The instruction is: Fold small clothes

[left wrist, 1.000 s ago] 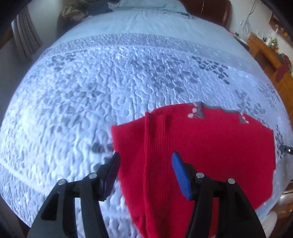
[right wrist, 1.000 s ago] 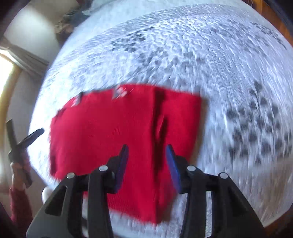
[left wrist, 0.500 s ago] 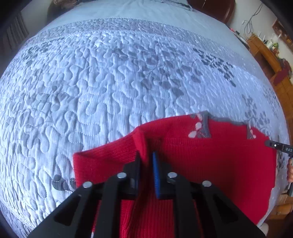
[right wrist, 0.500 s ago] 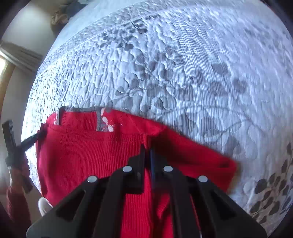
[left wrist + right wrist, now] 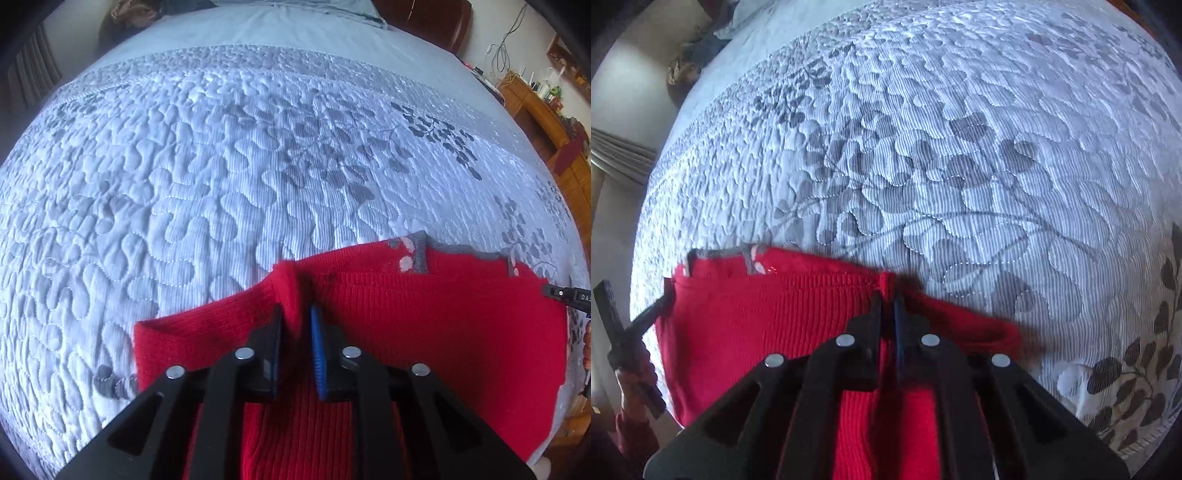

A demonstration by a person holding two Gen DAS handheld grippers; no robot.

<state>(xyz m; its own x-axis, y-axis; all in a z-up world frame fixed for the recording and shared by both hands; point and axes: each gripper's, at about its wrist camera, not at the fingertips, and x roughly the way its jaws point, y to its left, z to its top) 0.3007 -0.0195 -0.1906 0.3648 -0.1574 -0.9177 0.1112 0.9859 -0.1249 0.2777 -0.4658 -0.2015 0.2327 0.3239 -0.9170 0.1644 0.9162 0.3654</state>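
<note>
Red knit garment (image 5: 424,332) lies flat on the quilted bedspread (image 5: 221,166), pinched at two points along its far edge.
Left gripper (image 5: 295,325) has its jaws nearly together, having just eased open a little, with a raised ridge of red knit clamped between them. Right gripper (image 5: 886,310) has its jaws almost touching, also just slightly eased, and nips a thin fold of the same garment.
</note>
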